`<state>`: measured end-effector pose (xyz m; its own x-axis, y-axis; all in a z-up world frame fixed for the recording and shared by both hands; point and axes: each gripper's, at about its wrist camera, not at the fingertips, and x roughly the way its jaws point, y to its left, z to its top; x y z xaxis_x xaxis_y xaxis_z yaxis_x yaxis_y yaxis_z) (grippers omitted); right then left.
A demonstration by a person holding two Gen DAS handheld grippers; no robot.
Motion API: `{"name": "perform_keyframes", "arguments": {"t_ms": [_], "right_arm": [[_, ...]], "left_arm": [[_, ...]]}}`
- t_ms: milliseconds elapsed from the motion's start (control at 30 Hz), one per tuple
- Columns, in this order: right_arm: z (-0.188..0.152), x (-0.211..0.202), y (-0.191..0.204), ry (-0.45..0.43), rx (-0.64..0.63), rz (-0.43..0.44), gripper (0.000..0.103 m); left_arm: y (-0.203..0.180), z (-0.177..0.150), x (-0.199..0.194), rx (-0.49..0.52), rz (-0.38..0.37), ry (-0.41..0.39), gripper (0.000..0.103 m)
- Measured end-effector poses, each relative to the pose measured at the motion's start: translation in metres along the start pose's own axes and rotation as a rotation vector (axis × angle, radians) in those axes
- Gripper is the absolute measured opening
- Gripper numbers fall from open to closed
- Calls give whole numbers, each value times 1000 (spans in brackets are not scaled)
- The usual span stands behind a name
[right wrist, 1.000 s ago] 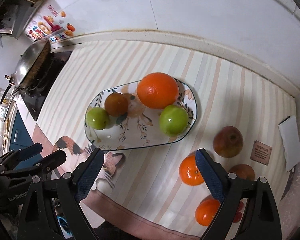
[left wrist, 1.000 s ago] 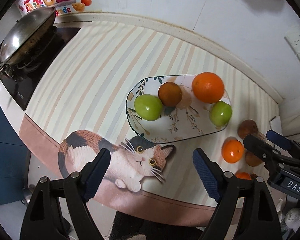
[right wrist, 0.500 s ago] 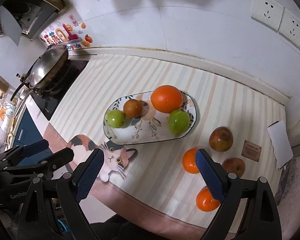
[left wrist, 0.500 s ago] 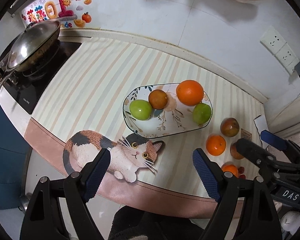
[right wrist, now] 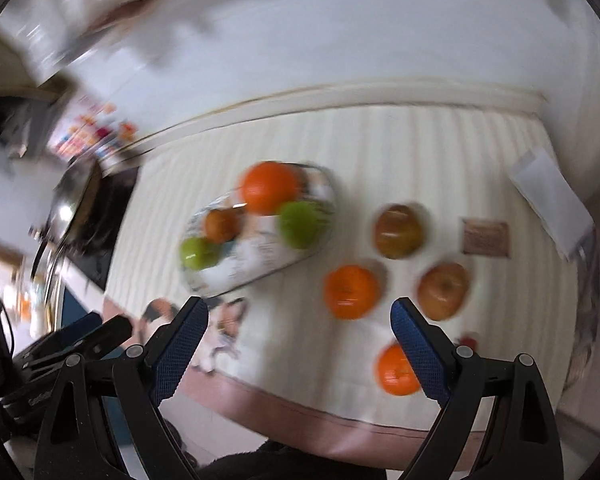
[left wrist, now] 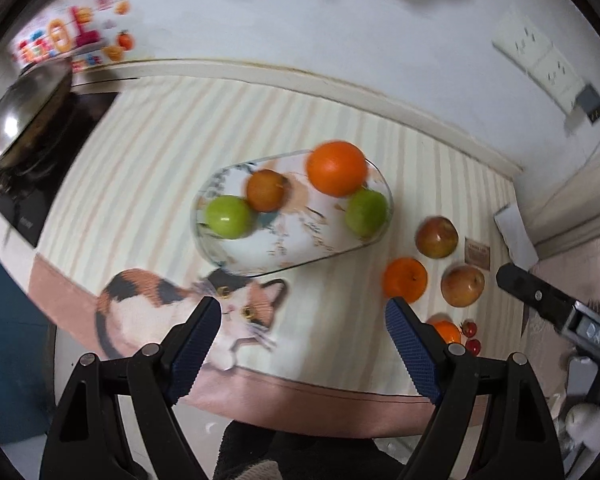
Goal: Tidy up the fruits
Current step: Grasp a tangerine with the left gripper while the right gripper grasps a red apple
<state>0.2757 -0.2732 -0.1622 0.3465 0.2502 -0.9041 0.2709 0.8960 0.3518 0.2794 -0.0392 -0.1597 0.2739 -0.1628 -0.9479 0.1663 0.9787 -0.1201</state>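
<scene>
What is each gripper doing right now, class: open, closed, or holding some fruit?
Left gripper: open, holding nothing, above the cat mat's front edge.
Right gripper: open, holding nothing, above the loose fruit.

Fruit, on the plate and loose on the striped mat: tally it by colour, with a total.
Orange: 3, one large on the plate at, two loose at and
Green: 2, both on the plate
Brownish-orange: 1, on the plate
Reddish-brown, loose: 2
Small red, loose by the mat's near edge: 2
Total: 10
</scene>
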Motion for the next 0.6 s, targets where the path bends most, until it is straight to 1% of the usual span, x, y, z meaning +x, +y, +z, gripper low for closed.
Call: {"name": "perform_keyframes", "arguments": {"t_ms": [33,133,233,267,367,400,500,600], "right_arm": [[2,6,-14,11,28,-14,95],[9,31,-59,57,125,-21,95],[13,53,-87,76,174,-37,94],[14,61,-95,83,187,-38,92],[15,83,-111,122,203,-40,82],[16,90,-114,133,195,-43,75],[16,109,-121,173,172,-62,73],[15,118,-124,193,161,-67,73]], "left_arm": [[-7,3,7,14,-1,14,84],[-35,15,41,60,-2,68,84],[-64,25,76,110,-6,133,84],[-74,28,88,128,-11,153,84],[-99,29,119,185,-23,210,84],[-107,29,131,205,-21,230,84],[-122,29,157,251,-22,266,84],[-133,27,180,286,-18,304,84]]}}
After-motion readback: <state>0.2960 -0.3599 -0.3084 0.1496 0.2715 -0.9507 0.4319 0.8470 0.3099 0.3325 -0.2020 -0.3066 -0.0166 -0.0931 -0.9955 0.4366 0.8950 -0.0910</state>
